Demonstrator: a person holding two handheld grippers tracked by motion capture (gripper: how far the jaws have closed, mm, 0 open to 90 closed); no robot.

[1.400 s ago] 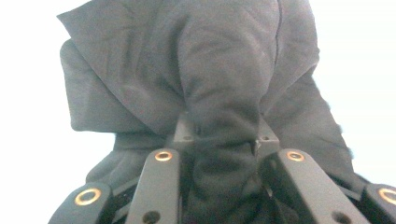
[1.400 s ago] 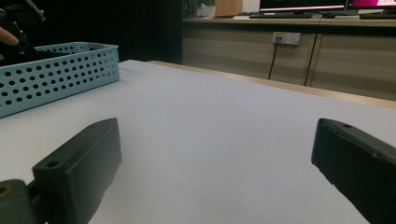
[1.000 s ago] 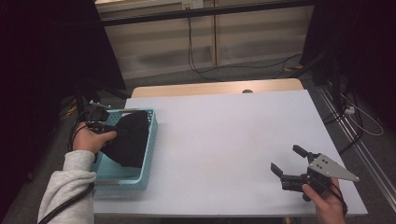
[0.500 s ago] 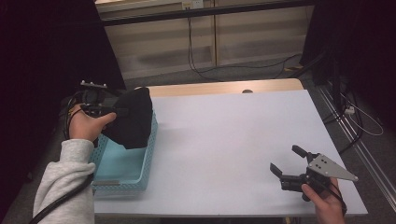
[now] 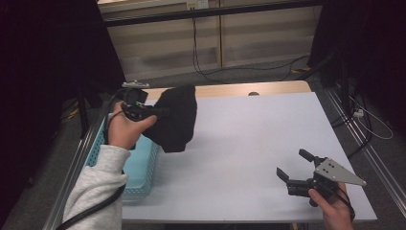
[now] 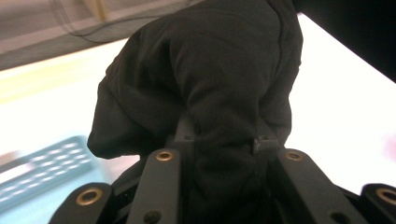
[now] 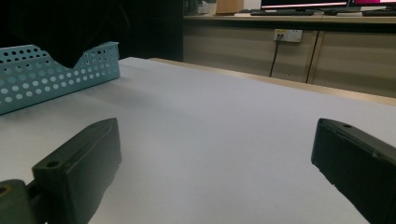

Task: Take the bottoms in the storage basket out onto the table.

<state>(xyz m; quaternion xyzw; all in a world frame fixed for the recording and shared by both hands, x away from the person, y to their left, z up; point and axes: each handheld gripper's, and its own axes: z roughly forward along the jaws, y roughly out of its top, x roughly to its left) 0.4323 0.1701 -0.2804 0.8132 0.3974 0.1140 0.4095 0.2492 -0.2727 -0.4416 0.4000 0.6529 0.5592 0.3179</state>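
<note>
A black cloth hangs in the air over the table's left part, beside the teal basket. My left gripper is shut on its upper edge, and in the left gripper view the black cloth is bunched between the two jaws. Near the table's front right corner my right gripper rests low and stands open with nothing between its jaws. In the right gripper view its two black fingers frame bare white tabletop.
The white table spreads between the two hands. The teal basket with perforated walls sits at the left edge. Beyond the far edge lie floor cables and wooden cabinets.
My left gripper has lifted the black cloth out of the teal basket and carried it up and to the right, over the table. The right gripper has stayed put.
</note>
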